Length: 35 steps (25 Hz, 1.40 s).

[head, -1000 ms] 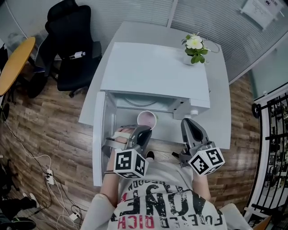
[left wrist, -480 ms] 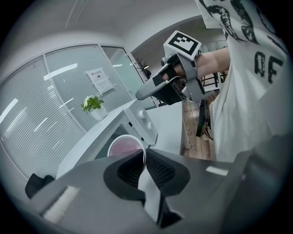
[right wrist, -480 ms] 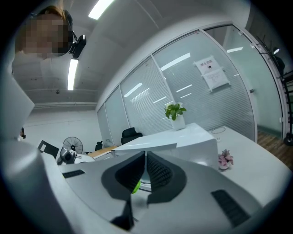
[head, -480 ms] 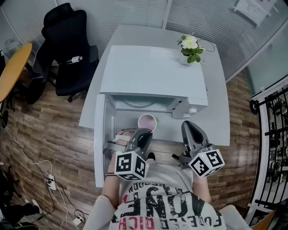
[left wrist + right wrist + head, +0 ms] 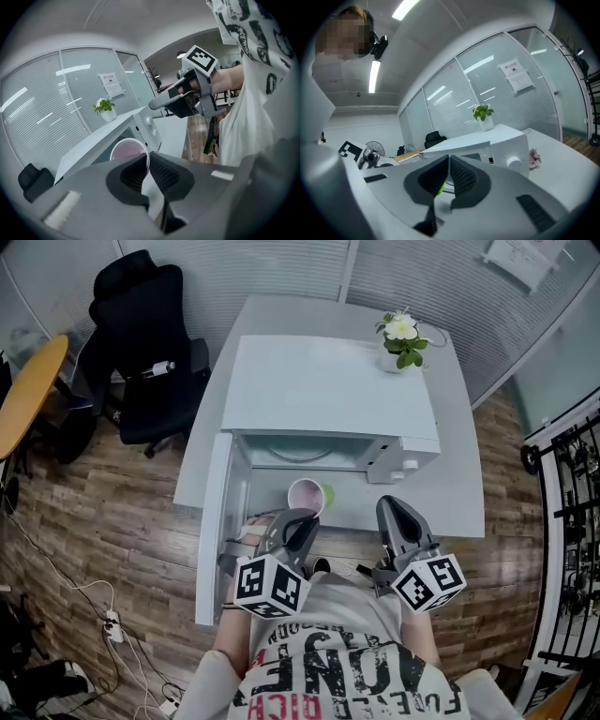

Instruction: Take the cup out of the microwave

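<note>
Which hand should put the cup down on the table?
Left. The left gripper pinches the cup by its rim, just outside the open microwave, above the table. The right gripper is shut on nothing, off to the side, so it would have to take the cup over first.
</note>
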Available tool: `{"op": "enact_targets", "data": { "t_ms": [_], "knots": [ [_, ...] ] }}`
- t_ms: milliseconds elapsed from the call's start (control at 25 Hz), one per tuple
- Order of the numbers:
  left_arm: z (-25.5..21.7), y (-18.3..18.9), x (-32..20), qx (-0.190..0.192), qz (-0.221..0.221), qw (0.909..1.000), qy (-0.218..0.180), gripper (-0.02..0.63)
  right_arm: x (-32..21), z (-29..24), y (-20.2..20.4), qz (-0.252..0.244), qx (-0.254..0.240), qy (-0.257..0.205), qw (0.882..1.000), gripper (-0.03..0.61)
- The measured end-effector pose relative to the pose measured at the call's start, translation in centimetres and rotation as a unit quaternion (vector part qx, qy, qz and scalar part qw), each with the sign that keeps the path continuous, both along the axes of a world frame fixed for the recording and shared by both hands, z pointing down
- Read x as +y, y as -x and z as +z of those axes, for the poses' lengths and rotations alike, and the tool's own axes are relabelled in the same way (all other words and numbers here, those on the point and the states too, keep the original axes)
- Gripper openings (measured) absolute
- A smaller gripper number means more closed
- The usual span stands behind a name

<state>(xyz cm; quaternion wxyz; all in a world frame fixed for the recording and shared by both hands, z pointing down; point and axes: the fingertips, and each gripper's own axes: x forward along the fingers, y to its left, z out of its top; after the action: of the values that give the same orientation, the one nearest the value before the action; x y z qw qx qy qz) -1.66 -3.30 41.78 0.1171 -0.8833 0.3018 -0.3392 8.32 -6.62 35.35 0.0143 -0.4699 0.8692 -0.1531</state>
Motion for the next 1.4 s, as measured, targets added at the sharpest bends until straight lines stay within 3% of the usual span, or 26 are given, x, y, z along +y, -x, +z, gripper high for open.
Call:
{"op": "enact_targets", "data": {
  "t_ms": [240, 480, 960, 1160, 1400],
  "knots": [
    [-0.3, 1.3, 0.3, 0.03, -0.02, 0.9993, -0.002, 0.031, 1.0, 0.2, 1.1, 0.002, -0.003, -0.002, 1.0, 0.021],
    [-1.6, 2.9, -0.4, 0.106, -0.073, 0.9916, -0.014, 0.031, 1.4, 0.3, 2.1, -0.004, 0.006, -0.004, 1.0, 0.021],
    [-3.4, 5.5, -1.5, 0.211, -0.156, 0.9645, -0.034, 0.031, 1.1, -0.2, 2.9, -0.014, 0.01, -0.01, 1.0, 0.021],
    [-4.8, 6.8, -1.6, 0.263, -0.181, 0.9467, -0.045, 0.031, 1.4, -0.5, 3.2, -0.016, 0.011, -0.012, 1.0, 0.021],
    [-5.5, 8.0, -1.5, 0.285, -0.21, 0.9325, -0.074, 0.031, 1.6, -0.8, 3.4, -0.016, 0.014, -0.019, 1.0, 0.021]
  ]
}}
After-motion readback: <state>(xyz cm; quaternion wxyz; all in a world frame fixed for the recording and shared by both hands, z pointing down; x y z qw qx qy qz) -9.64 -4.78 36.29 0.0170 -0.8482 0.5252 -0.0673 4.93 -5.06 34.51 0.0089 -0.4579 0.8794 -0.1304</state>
